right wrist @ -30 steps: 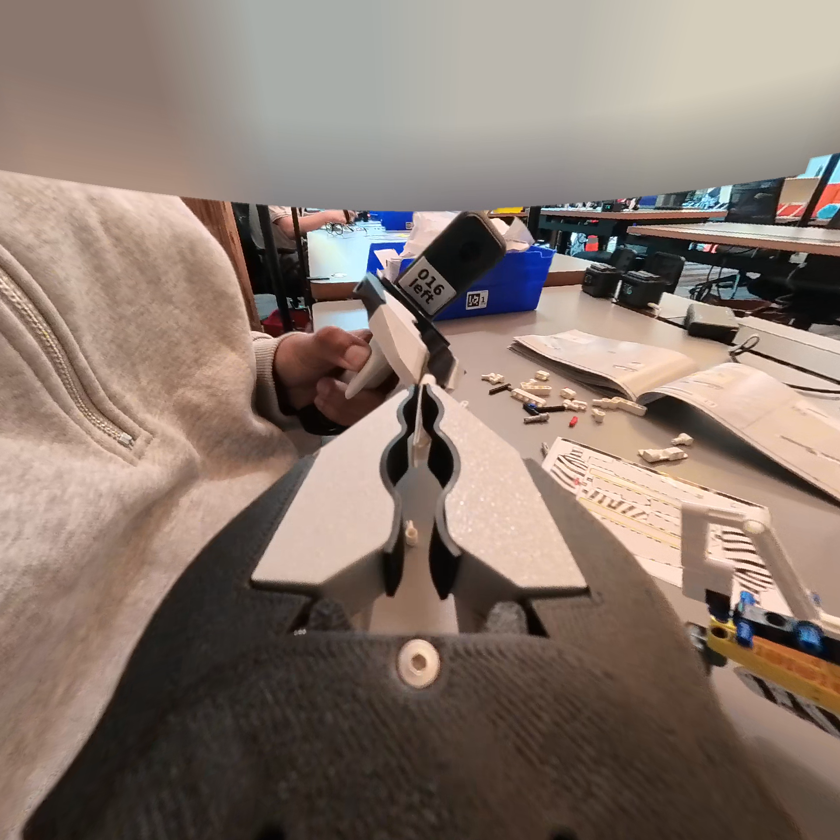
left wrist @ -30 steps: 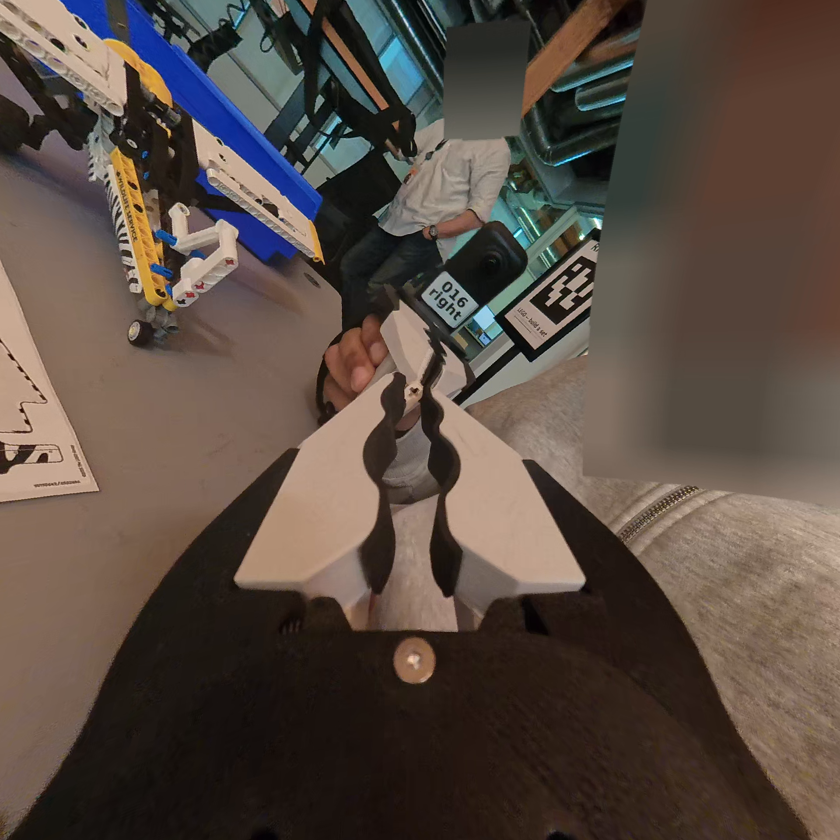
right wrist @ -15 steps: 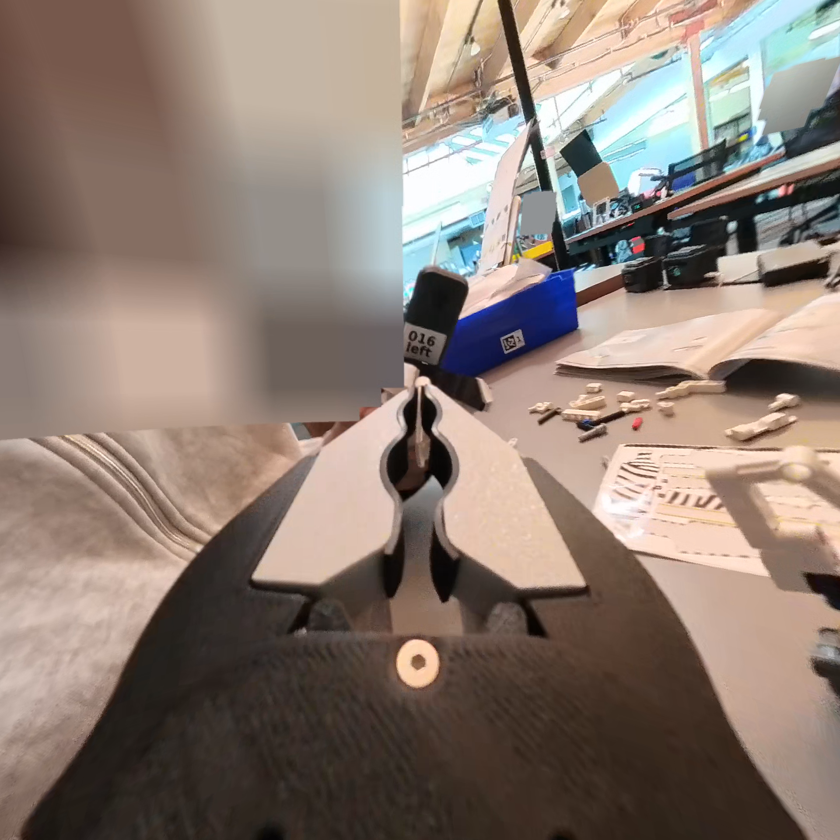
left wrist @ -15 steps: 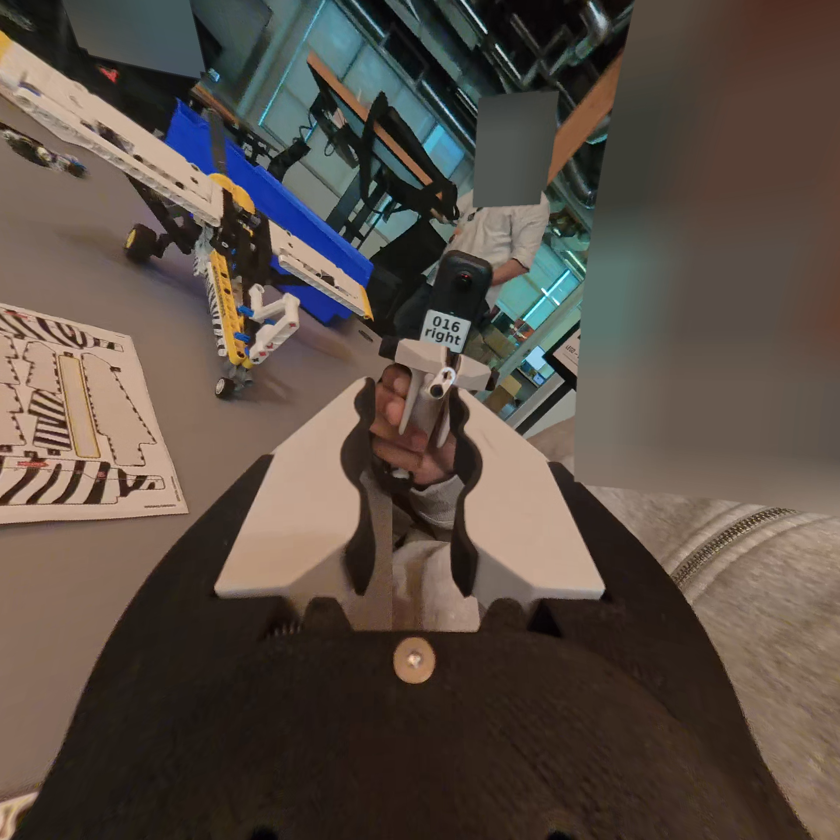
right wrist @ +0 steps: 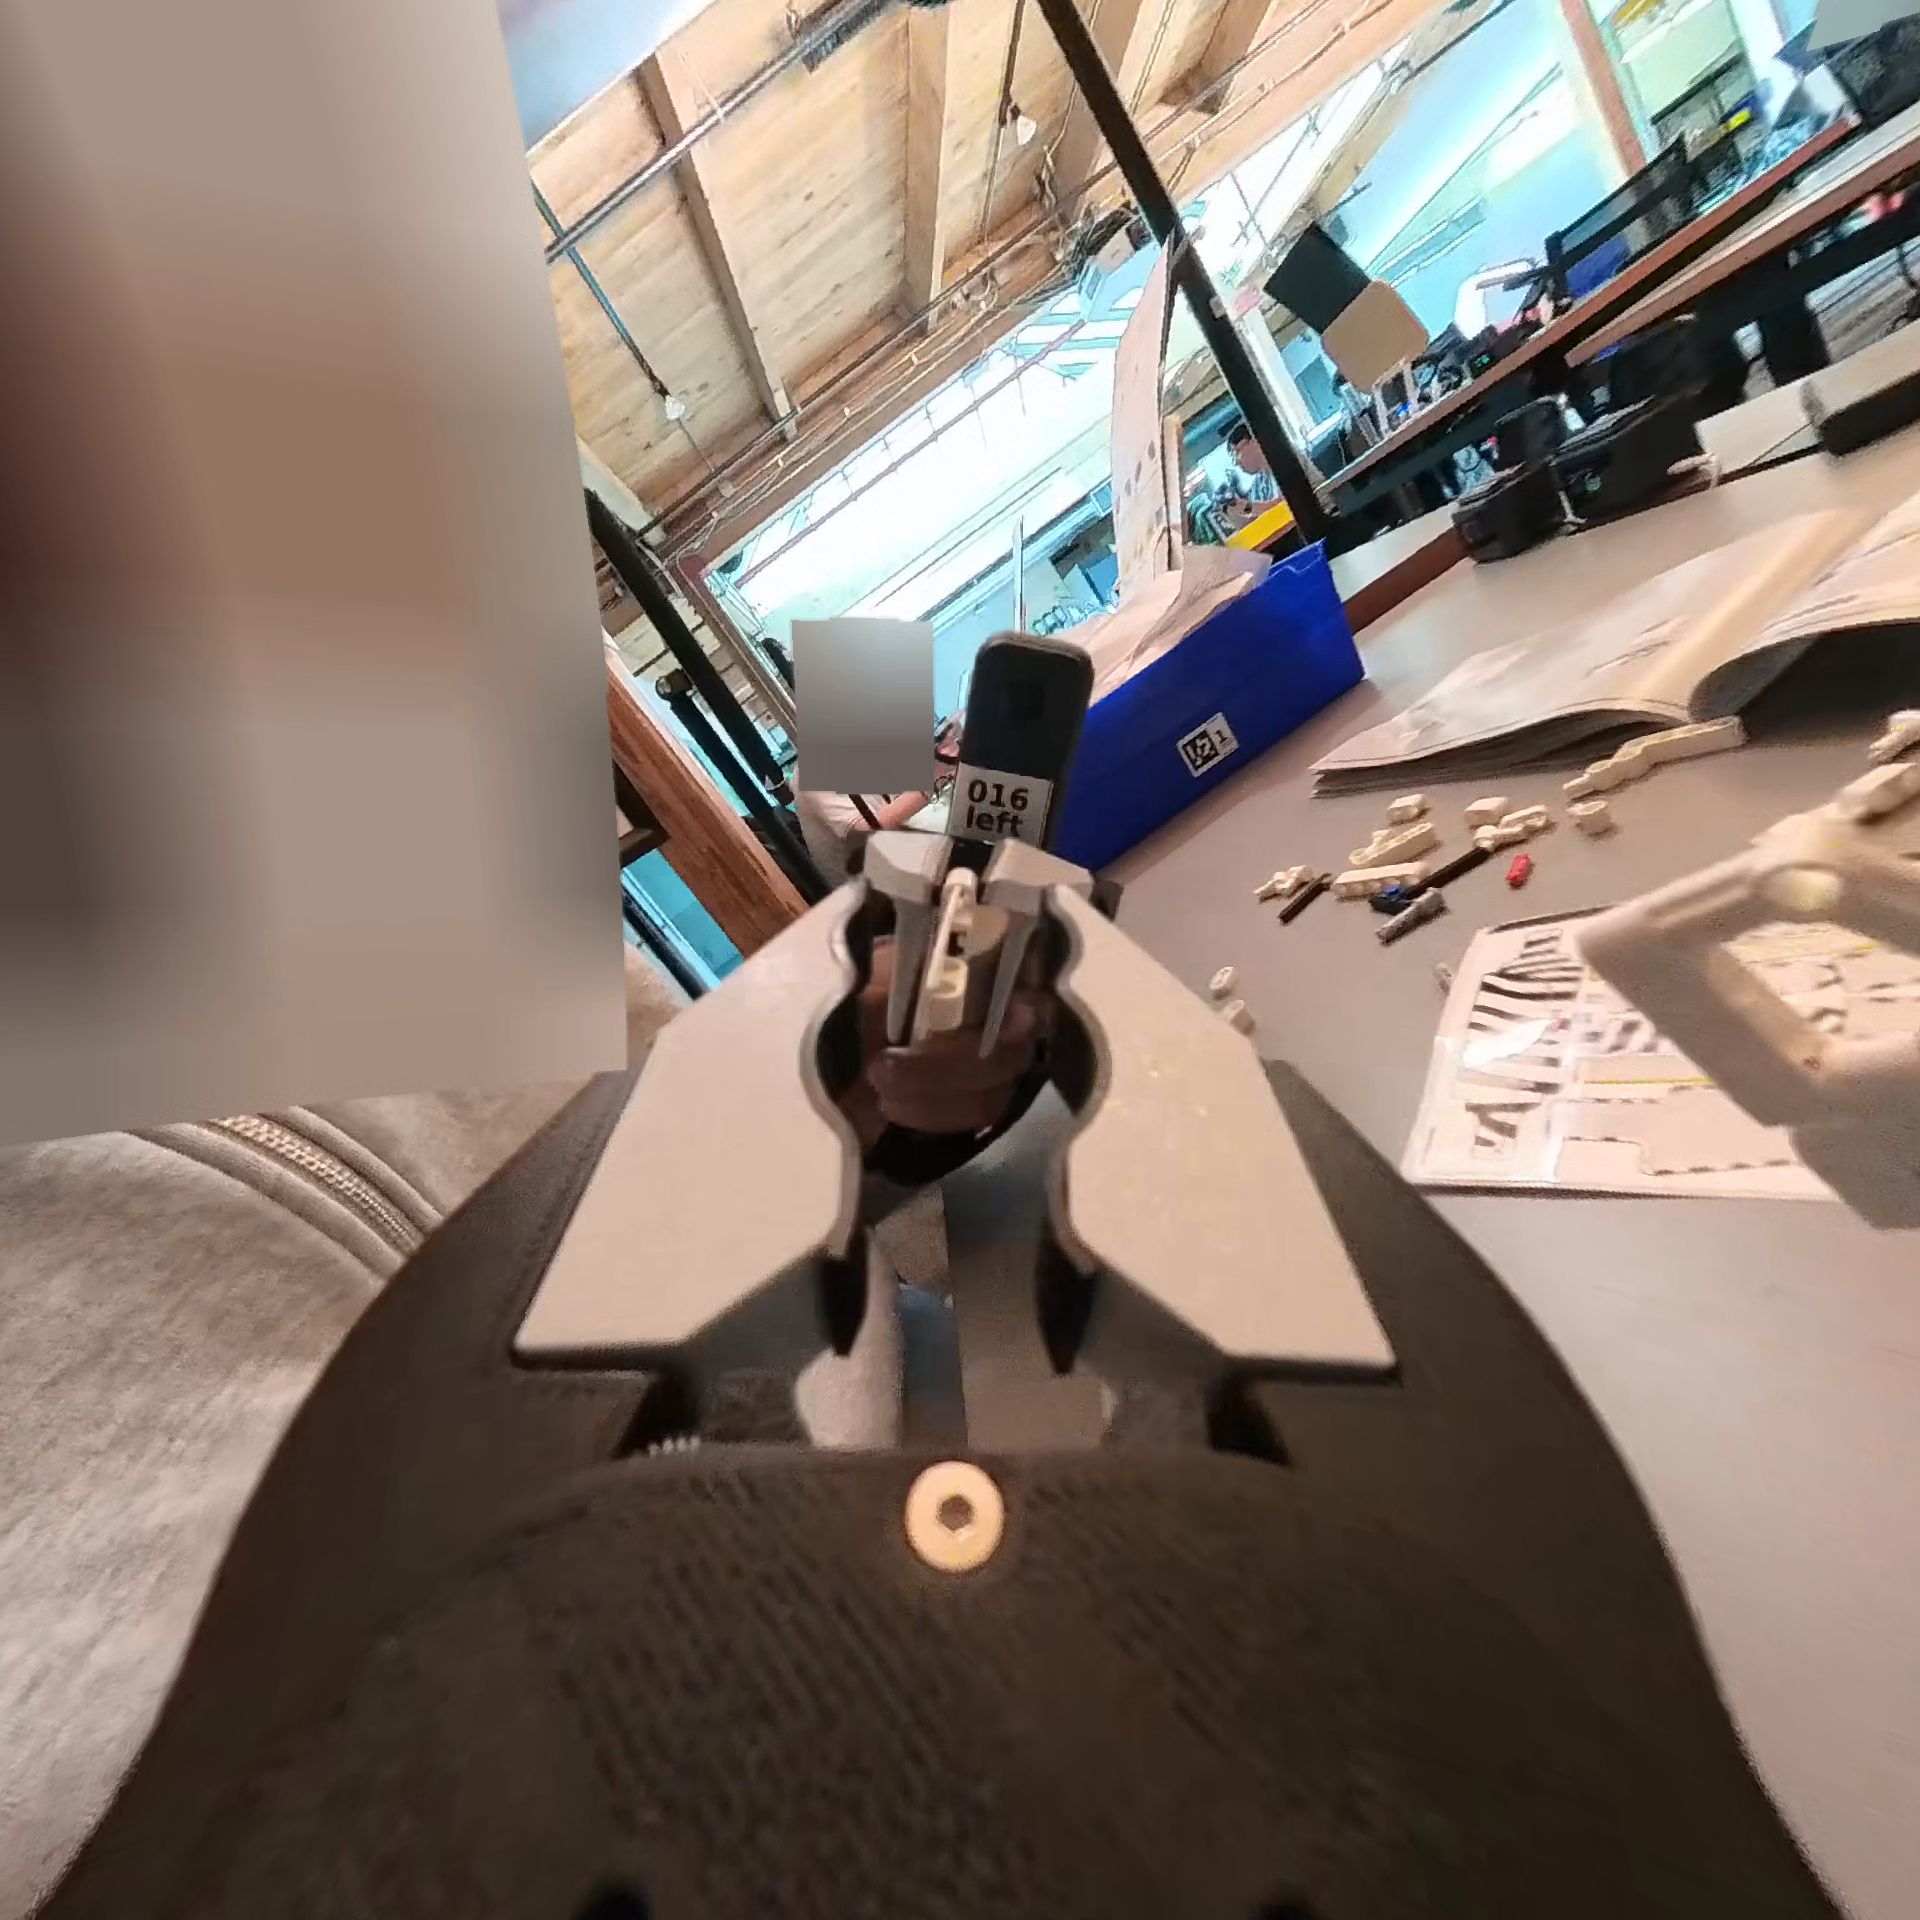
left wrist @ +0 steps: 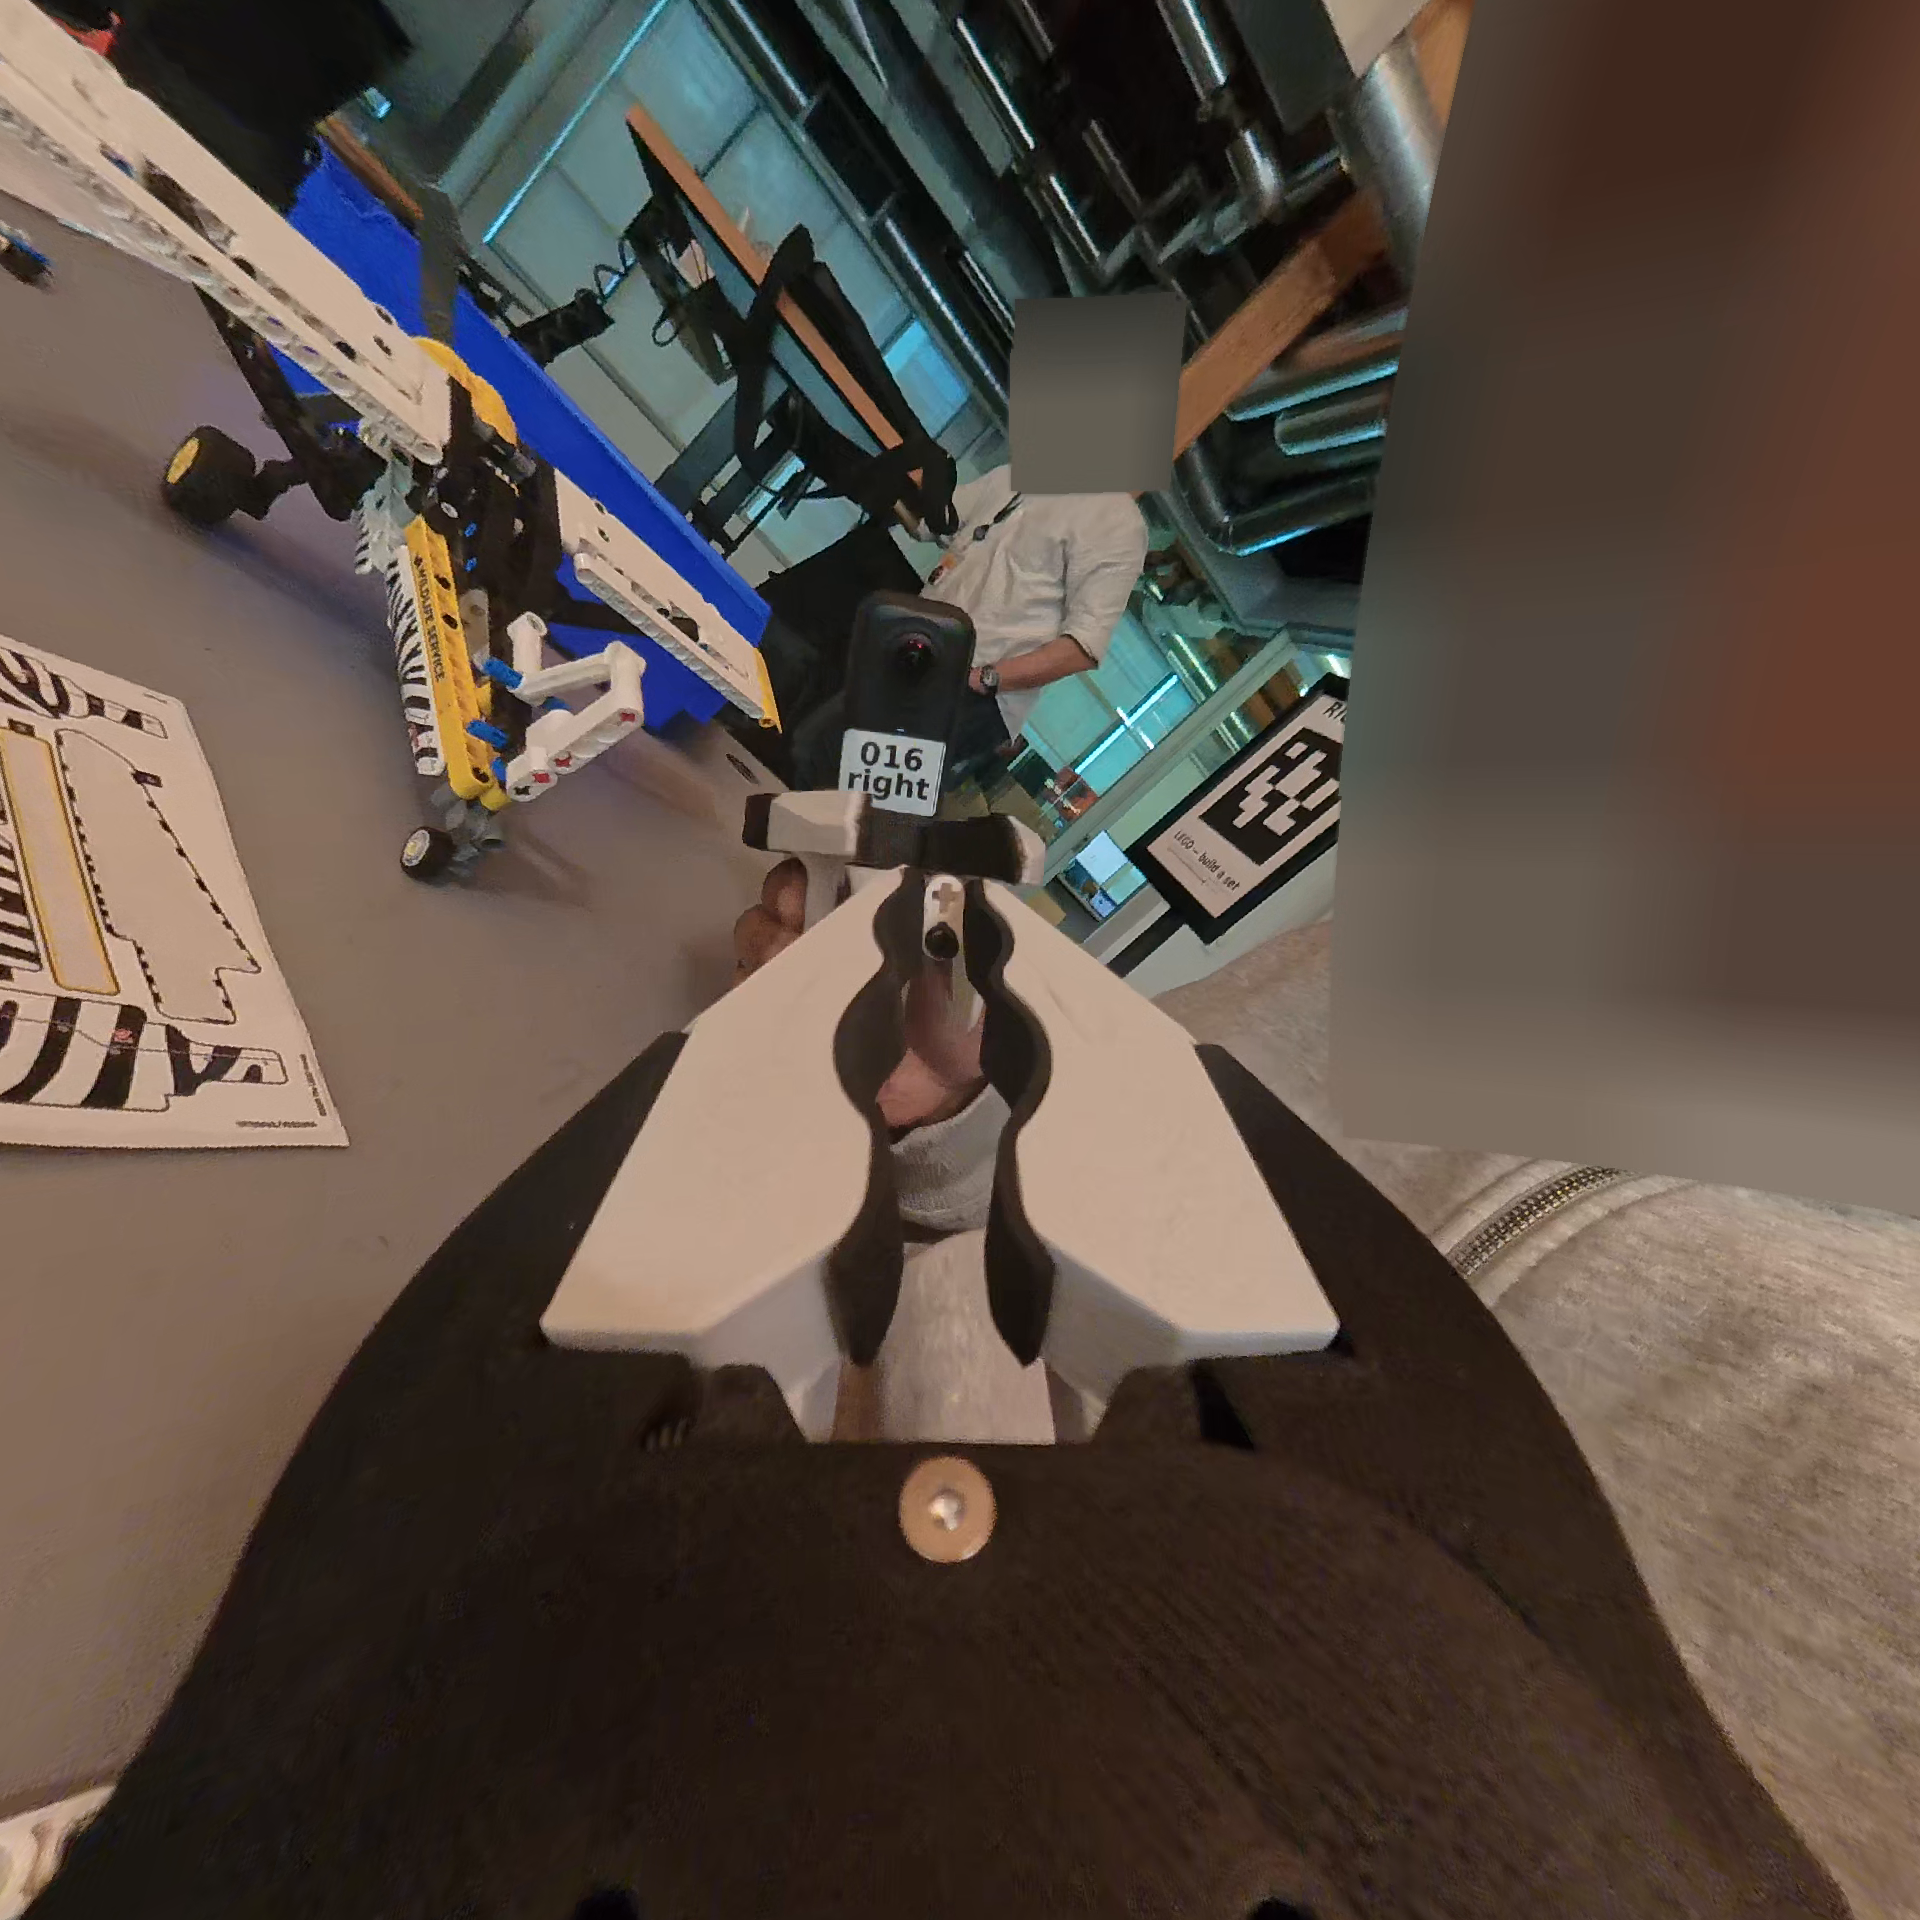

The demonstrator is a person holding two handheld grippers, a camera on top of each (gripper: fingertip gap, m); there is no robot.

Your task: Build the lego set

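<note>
Grey table [left wrist: 343,1299]; labelled right hand-held gripper [left wrist: 940,883].

A blue plastic bin [right wrist: 1216,717] is sitting on the grey table [right wrist: 1662,1351], with crumpled paper poking out of its top. Beyond the table's far edge a person in a pale shirt [left wrist: 1039,592] is standing, and a black-and-white marker sign [left wrist: 1262,800] is leaning nearby. Black cases [right wrist: 1558,488] are resting at the table's back edge.
</note>
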